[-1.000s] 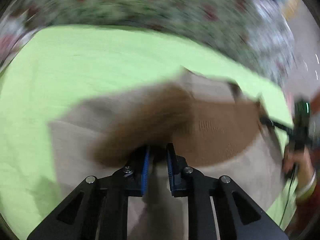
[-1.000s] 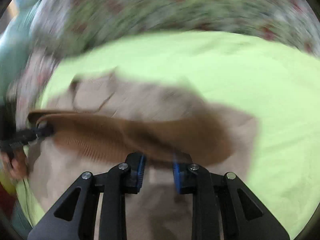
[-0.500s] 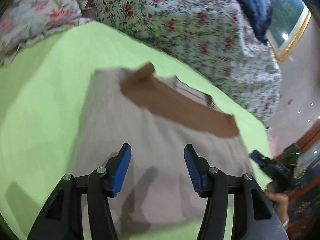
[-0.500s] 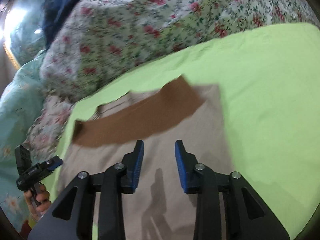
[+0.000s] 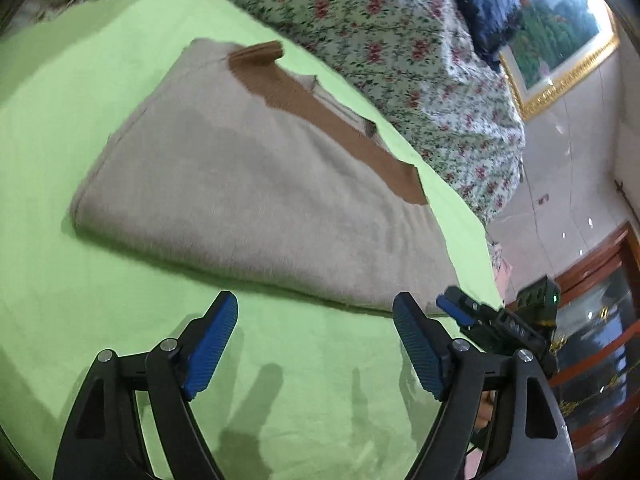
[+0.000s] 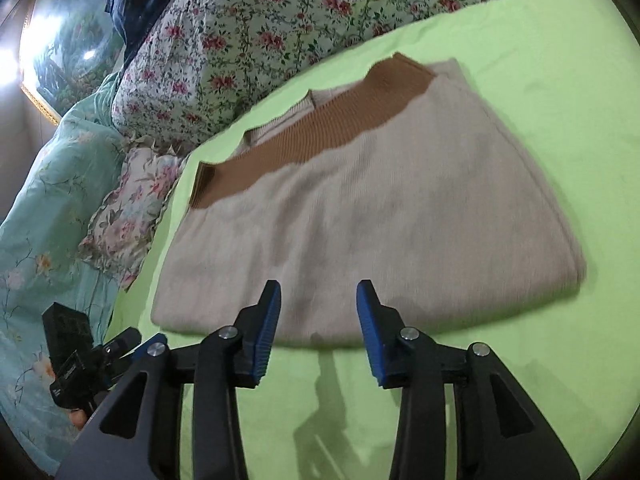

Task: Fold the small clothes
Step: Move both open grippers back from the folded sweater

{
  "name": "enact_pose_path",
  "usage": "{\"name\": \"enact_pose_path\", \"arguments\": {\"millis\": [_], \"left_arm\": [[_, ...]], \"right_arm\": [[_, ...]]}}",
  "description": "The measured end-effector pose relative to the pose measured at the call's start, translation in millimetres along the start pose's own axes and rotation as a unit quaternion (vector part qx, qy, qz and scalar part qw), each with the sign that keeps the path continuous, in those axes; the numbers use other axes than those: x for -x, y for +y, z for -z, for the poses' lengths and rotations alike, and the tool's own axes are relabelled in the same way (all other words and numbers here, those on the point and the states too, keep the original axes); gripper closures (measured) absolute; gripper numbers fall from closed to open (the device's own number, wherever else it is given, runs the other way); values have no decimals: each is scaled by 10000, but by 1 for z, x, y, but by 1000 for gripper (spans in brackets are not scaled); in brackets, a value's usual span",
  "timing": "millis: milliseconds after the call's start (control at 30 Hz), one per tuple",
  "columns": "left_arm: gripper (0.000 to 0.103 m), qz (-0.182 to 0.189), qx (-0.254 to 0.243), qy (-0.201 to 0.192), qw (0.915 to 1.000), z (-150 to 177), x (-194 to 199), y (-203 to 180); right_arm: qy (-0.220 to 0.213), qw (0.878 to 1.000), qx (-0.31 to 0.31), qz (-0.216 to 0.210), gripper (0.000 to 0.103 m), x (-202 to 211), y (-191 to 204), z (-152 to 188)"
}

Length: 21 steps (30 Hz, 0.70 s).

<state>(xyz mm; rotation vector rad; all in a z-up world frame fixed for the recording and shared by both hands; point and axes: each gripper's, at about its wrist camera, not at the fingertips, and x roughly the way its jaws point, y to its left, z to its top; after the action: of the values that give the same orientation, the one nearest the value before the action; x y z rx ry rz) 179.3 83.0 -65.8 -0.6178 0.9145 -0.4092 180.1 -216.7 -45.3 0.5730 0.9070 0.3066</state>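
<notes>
A beige knit garment [image 5: 256, 192] with a brown ribbed band [image 5: 320, 108] lies folded flat on the green sheet [image 5: 80, 300]. It also shows in the right wrist view [image 6: 380, 220], with the brown band [image 6: 320, 132] at its far edge. My left gripper [image 5: 316, 340] is open and empty, just short of the garment's near edge. My right gripper [image 6: 318, 328] is open and empty, over the near fold. The right gripper [image 5: 492, 320] shows in the left view, and the left gripper [image 6: 92, 360] in the right view.
A floral quilt [image 5: 400, 40] is piled behind the green sheet, with a dark blue cloth [image 6: 136, 4] on top. A teal floral cover [image 6: 44, 200] lies at the left in the right wrist view. A framed picture [image 5: 560, 24] hangs on the wall.
Both grippers let go of the brown band, opened and pulled back toward the near edge. The garment now lies folded, with the band laid at its far side.
</notes>
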Motion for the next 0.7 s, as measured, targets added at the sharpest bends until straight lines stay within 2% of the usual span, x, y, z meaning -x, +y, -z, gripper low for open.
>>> {"name": "enact_pose_path", "arguments": {"millis": [67,200,333,700], "left_arm": [[23,3,119,-16,9999,1,-3,4],[23,-285,378,-241,9986,2,-11,12],[23,-328,646,-344,9968,-4,-21,22],[22,-798,899,-832,9893,-57,-37,41]], "right_arm": [[57,10000,-1,2,62,2,1,6],[109,9999,15,47,60,6,2,13],[110,9999,23,28,60,7,3,12],[104,9998,142,52,57,3,4,3]]}}
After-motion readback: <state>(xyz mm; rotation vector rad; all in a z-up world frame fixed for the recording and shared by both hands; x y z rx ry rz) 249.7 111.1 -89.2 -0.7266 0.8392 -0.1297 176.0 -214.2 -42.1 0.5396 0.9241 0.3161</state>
